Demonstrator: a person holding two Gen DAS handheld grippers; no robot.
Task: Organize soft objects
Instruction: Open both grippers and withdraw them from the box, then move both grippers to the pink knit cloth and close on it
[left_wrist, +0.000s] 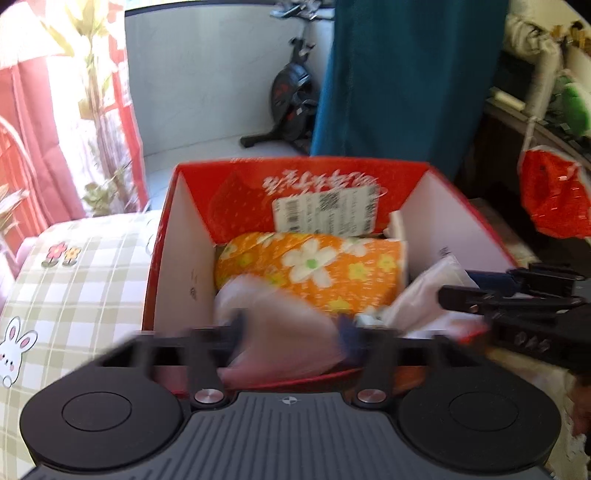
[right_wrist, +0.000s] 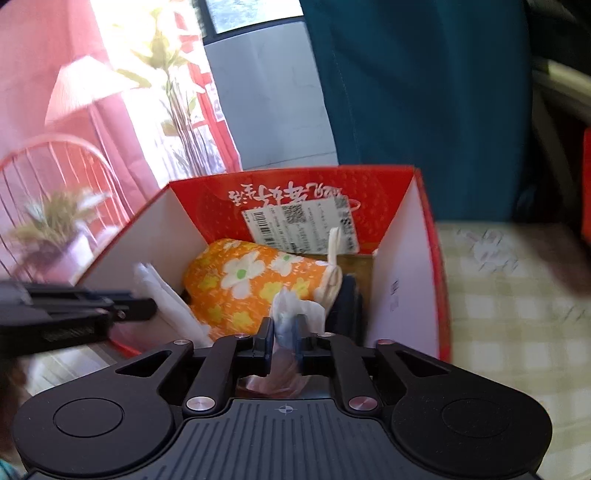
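Observation:
A red cardboard box (left_wrist: 184, 236) with white inner walls stands on a checked bed; it also shows in the right wrist view (right_wrist: 406, 266). An orange flowered cushion (left_wrist: 314, 273) lies inside it (right_wrist: 240, 291). My left gripper (left_wrist: 291, 332) is open over the box's near edge, with a blurred pale plastic bag (left_wrist: 277, 321) between its fingers. My right gripper (right_wrist: 284, 332) is shut on a crumpled white plastic bag (right_wrist: 295, 306), held over the box. In the left wrist view the right gripper (left_wrist: 458, 295) reaches in from the right beside white plastic (left_wrist: 424, 295).
The checked bedcover with rabbit prints (left_wrist: 74, 288) extends left and right (right_wrist: 509, 295) of the box. A teal curtain (left_wrist: 399, 74) hangs behind it. An exercise bike (left_wrist: 291, 96) stands by the wall. A red bag (left_wrist: 550, 195) hangs at right. Pink curtains and a plant (right_wrist: 59, 218) are left.

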